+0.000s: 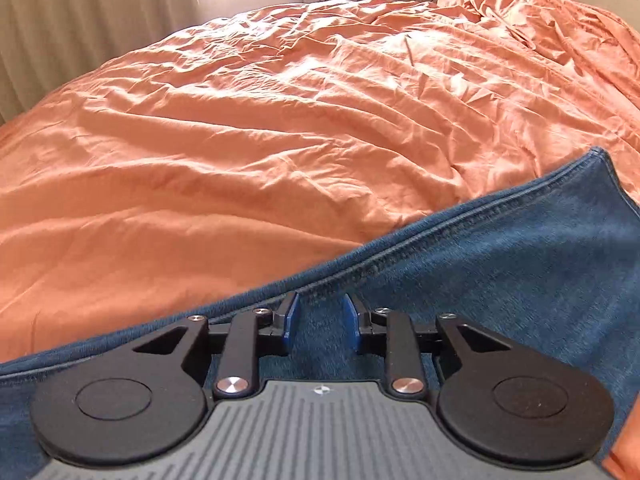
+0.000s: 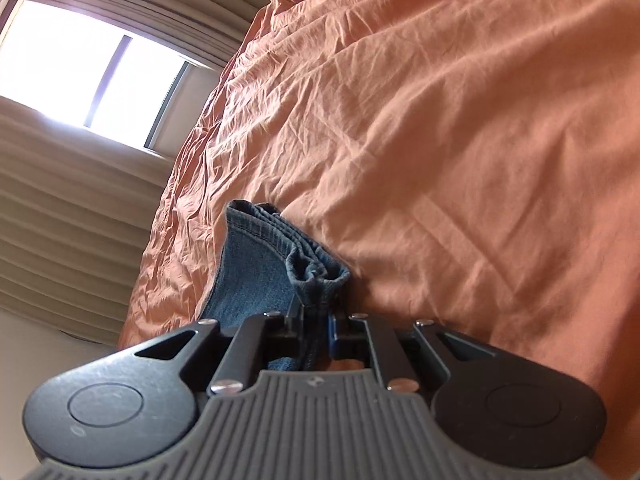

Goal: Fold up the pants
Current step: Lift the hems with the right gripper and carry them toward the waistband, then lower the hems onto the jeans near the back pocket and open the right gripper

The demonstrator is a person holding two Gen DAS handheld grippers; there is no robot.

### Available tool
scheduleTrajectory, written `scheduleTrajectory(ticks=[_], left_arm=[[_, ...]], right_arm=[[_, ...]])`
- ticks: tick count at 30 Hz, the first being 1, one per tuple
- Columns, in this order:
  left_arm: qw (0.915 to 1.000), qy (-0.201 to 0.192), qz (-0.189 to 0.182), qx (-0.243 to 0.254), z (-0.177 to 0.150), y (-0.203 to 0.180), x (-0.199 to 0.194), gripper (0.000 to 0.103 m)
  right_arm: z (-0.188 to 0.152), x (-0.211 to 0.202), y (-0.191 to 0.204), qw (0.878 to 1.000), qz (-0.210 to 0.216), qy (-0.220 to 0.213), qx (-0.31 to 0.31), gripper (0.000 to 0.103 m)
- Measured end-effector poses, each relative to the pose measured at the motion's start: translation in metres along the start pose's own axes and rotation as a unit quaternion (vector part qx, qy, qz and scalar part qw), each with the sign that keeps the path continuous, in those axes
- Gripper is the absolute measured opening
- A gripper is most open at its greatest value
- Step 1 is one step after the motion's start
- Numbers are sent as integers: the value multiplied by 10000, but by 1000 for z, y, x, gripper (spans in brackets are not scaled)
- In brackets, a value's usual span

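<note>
Blue denim pants (image 1: 500, 264) lie across the lower right of the left wrist view on the orange bed sheet (image 1: 240, 140), a stitched seam running diagonally. My left gripper (image 1: 321, 316) sits over that seam edge with its blue pads (image 1: 291, 316) apart and denim showing in the gap; I see no pinch. In the right wrist view my right gripper (image 2: 316, 320) is shut on a bunched hem of the pants (image 2: 256, 264), which stick up past the fingertips above the sheet (image 2: 440, 140). The rest of the pants is hidden under the grippers.
The wrinkled orange sheet covers the whole bed, bunched into a heap at the far right (image 1: 540, 12). Beige curtains (image 1: 80, 20) and a bright window (image 2: 80, 60) stand beyond the bed's far edge.
</note>
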State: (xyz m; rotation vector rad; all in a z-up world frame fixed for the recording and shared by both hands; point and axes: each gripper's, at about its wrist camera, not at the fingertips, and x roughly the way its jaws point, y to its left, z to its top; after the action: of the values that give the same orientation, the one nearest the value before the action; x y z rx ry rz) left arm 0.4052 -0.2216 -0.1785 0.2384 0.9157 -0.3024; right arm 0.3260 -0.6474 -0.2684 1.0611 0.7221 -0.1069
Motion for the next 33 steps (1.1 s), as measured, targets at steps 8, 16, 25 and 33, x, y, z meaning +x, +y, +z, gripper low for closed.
scheduleTrajectory(ticks=[8, 16, 25, 33], left_arm=[[9981, 295, -413, 353, -61, -32, -39, 26], [9967, 402, -704, 101, -107, -43, -71, 22], [9970, 385, -662, 136, -121, -26, -111, 23], [9987, 33, -489, -126, -130, 30, -162, 23]], right_arm=[[1, -23, 49, 9976, -183, -178, -643, 6], [-11, -52, 124, 9874, -200, -414, -1511, 6], [-52, -89, 228, 9687, 156, -523, -2420, 6], [-139, -84, 320, 9495, 781, -272, -3025, 6]])
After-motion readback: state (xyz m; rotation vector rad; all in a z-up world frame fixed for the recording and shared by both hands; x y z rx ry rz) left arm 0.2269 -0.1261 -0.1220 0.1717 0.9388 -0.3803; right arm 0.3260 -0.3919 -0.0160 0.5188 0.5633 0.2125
